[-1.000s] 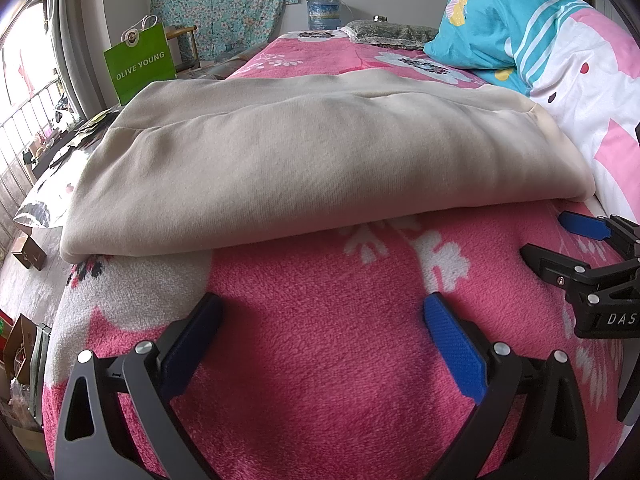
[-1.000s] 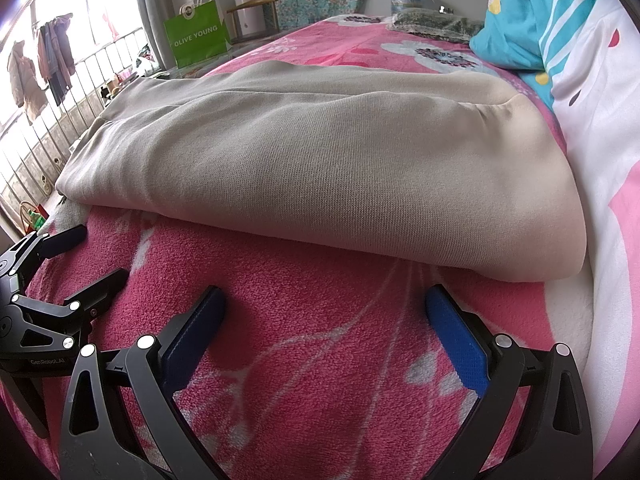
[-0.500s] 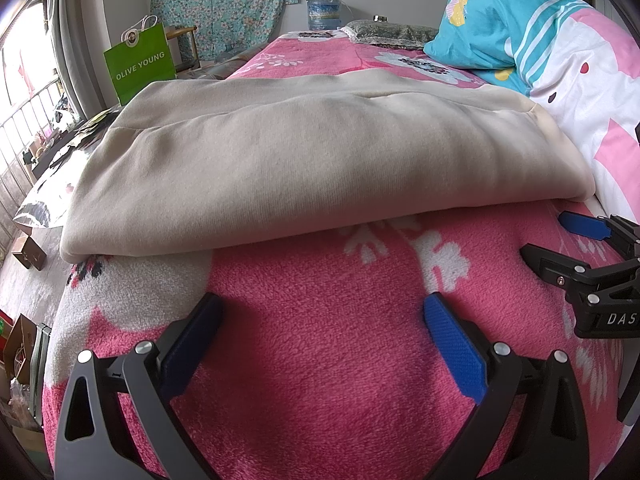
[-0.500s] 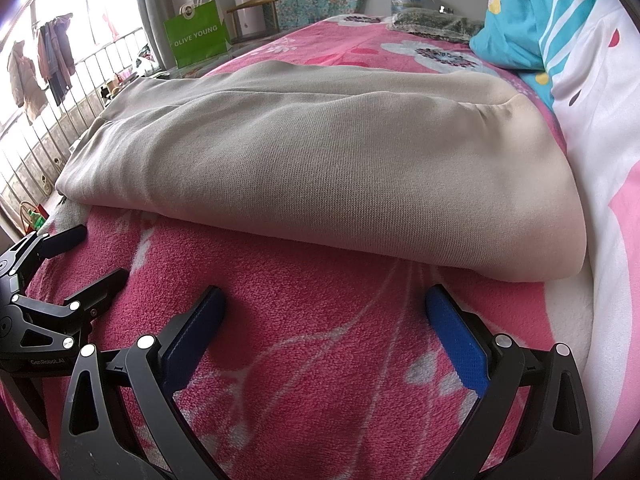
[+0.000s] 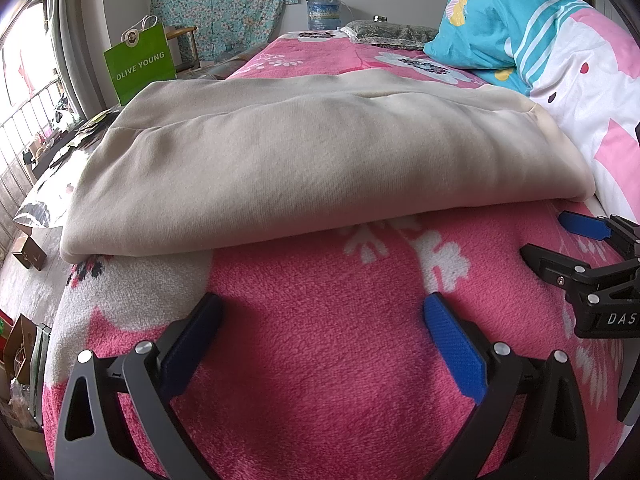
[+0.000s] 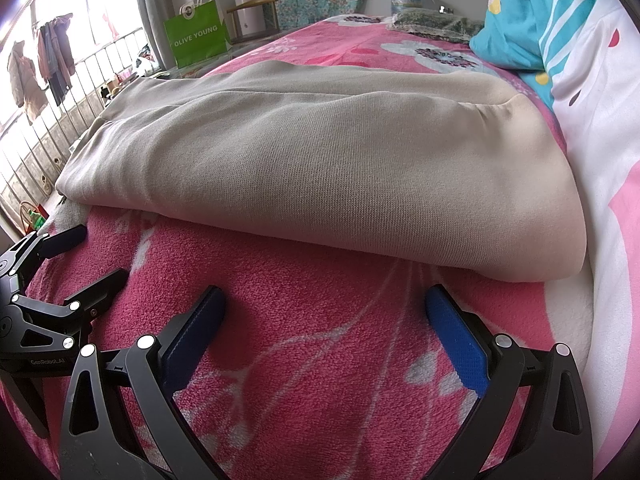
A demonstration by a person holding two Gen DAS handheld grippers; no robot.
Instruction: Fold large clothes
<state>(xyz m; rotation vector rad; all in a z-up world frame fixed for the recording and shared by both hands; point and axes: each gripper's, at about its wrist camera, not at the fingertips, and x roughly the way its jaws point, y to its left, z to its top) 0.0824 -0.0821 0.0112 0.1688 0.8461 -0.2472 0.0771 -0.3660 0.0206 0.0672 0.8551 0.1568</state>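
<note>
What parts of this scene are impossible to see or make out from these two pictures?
- Beige garment: its type; it lies folded, inner layers hidden in both views.
- Its underside: hidden against the pink blanket.
- Left gripper and right gripper: bodies cut off by the bottom edges.
- Jug: label too small, left view.

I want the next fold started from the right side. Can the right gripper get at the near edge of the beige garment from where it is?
Probably yes. The right gripper is open and empty above the pink blanket, and the beige garment lies just ahead of it with only bare blanket between them.
</note>
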